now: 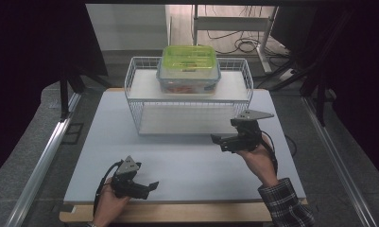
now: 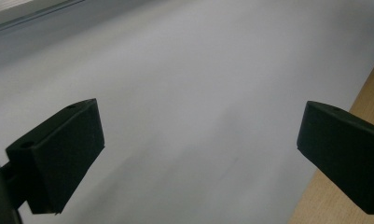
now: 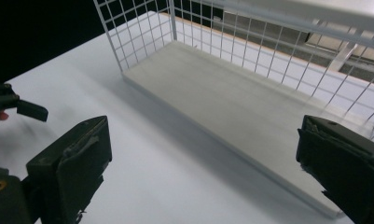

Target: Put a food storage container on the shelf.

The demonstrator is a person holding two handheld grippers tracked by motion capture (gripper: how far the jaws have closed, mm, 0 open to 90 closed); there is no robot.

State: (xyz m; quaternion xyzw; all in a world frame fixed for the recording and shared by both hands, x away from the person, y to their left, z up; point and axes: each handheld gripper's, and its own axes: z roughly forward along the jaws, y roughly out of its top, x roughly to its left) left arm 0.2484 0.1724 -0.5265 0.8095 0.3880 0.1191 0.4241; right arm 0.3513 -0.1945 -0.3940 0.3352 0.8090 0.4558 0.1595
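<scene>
Now the right gripper [image 1: 223, 141] has its jaws wide apart and holds nothing, just in front of the white wire rack [image 1: 144, 97], near its lower shelf [image 3: 231, 107]. Also the left gripper [image 1: 148, 187] is spread and holds nothing, low over the white table mat [image 1: 187, 161] at the near edge. On the upper shelf stands a clear box with green lid [image 1: 189, 66], well apart from both grippers.

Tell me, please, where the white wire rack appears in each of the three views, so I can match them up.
High view: the wire rack stands at centre, at the table's far side, a green-lidded box on its top shelf.
Left gripper view: not in it; white table top between open jaws.
Right gripper view: upper right, bottom shelf ahead.
Shared landmark: the white table top.
</scene>
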